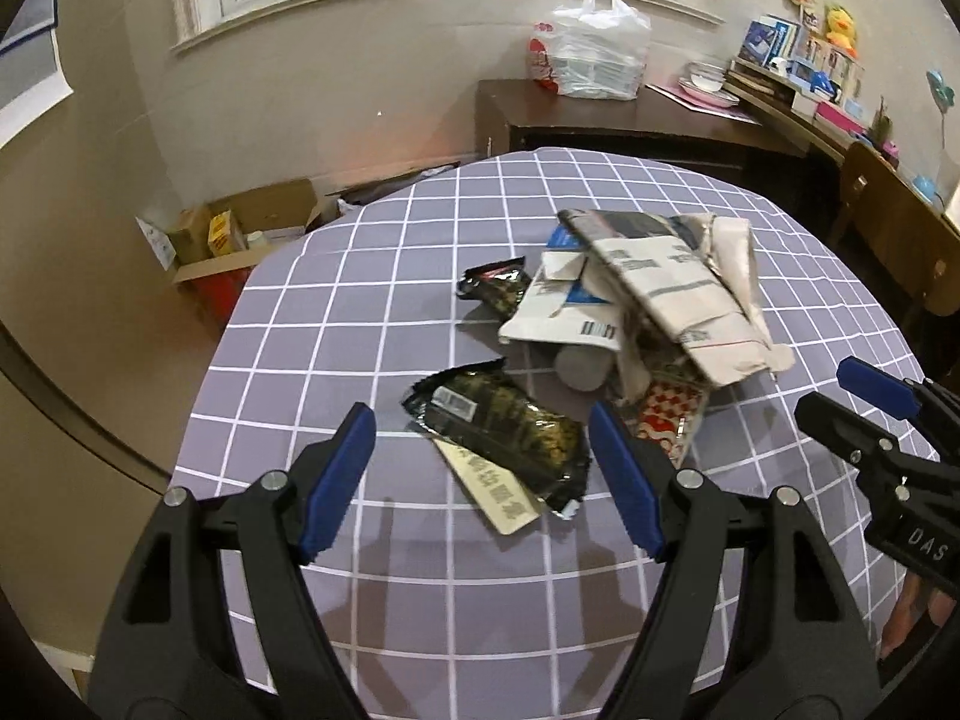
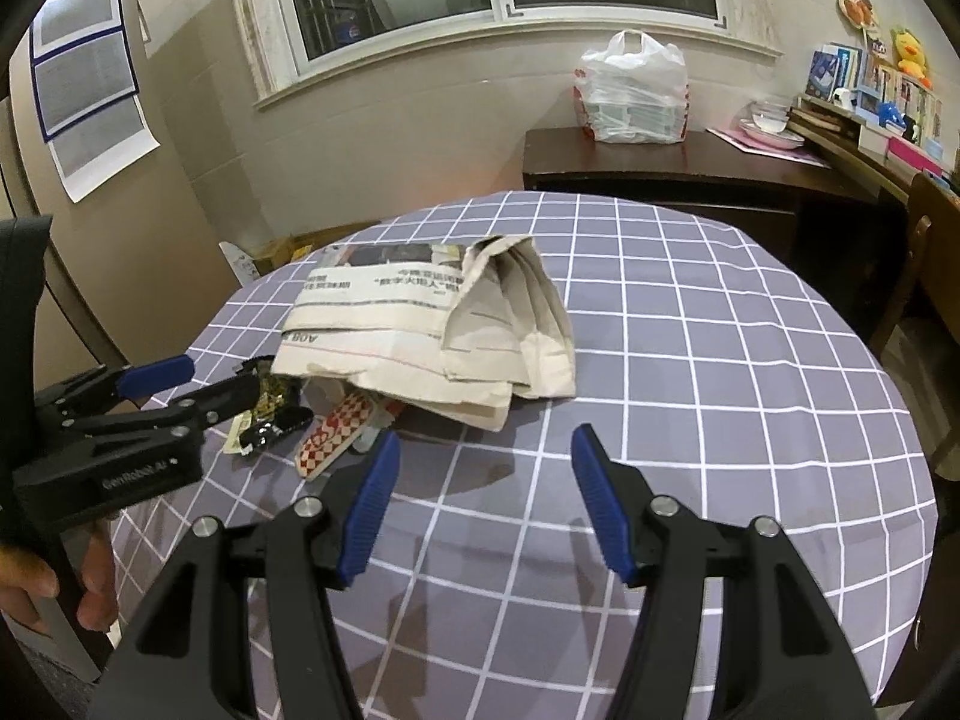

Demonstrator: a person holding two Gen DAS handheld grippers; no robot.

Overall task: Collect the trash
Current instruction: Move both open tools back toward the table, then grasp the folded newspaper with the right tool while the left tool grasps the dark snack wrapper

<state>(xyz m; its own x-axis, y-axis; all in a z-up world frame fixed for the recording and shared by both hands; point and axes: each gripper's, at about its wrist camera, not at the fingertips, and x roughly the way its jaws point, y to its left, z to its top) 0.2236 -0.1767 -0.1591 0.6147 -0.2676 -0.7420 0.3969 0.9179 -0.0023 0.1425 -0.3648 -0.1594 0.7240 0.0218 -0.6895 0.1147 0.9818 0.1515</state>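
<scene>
A pile of trash lies on the purple checked tablecloth point(image 1: 336, 312). A folded newspaper point(image 1: 678, 294) tops it, also in the right wrist view point(image 2: 420, 330). A black and gold snack wrapper point(image 1: 510, 426) lies nearest my left gripper point(image 1: 480, 468), which is open and empty just above it. A second black wrapper point(image 1: 495, 288) lies farther back. A red and white checked wrapper point(image 1: 669, 414) pokes out under the newspaper, also in the right wrist view point(image 2: 336, 432). My right gripper point(image 2: 483, 498) is open and empty, in front of the newspaper.
A dark wooden sideboard point(image 1: 630, 120) behind the table holds a white plastic bag point(image 1: 591, 51) and bowls. An open cardboard box point(image 1: 240, 240) sits on the floor at the left. A wooden chair point(image 2: 930, 276) stands at the right.
</scene>
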